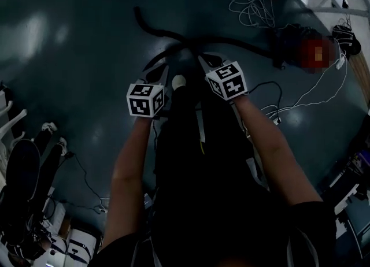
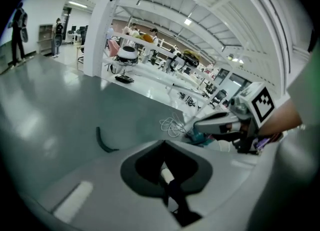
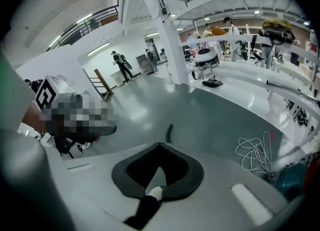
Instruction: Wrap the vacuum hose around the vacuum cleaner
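Where hose (image 1: 163, 32) lies, white cable (image 1: 251, 6) nr.

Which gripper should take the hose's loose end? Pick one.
Left, probably: the loose end of the hose lies on the side of the left gripper; the right gripper is nearer the vacuum cleaner. Both are shut.

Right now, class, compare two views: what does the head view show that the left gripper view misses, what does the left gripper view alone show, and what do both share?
Only the head view: the person's forearms and the black hose in its long curve across the floor. Only the left gripper view: the hall's white pillar and people standing far off. Both: the hose's free end, the white cable coil and the right gripper with its marker cube.
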Demonstrator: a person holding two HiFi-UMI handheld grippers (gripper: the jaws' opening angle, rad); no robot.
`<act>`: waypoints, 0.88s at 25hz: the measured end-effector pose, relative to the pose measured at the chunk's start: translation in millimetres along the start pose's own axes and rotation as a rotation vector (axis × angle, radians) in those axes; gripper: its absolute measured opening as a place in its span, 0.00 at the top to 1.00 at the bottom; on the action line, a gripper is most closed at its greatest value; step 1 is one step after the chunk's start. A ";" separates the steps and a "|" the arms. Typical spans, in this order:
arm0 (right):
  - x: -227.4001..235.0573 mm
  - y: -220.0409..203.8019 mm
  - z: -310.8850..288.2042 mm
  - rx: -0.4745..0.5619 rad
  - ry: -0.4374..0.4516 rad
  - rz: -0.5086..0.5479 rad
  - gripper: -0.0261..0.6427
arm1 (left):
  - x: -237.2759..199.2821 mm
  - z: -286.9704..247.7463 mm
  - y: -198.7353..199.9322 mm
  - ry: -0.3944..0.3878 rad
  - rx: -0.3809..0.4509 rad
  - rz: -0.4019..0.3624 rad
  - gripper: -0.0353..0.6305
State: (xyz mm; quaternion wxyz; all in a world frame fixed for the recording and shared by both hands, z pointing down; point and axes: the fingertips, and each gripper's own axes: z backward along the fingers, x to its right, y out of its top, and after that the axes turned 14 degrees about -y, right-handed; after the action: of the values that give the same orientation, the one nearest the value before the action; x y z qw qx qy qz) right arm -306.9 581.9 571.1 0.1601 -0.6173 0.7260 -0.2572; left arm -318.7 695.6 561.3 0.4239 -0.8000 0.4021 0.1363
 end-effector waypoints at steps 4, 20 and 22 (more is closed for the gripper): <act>13.3 -7.1 -38.7 -0.027 0.037 0.020 0.97 | -28.5 -25.6 -2.3 0.045 0.035 0.060 0.93; 47.4 -89.3 -224.7 -0.152 0.111 0.135 0.97 | -140.2 -184.1 -60.3 0.107 0.009 0.109 0.93; 46.8 -97.1 -246.4 -0.149 0.134 0.147 0.97 | -156.3 -200.2 -71.7 0.117 0.010 0.105 0.93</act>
State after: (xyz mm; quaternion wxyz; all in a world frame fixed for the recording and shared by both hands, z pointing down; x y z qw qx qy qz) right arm -372.1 569.1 831.7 0.0832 -0.5541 0.7955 -0.2307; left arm -388.9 643.1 810.3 0.3959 -0.7824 0.4682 0.1093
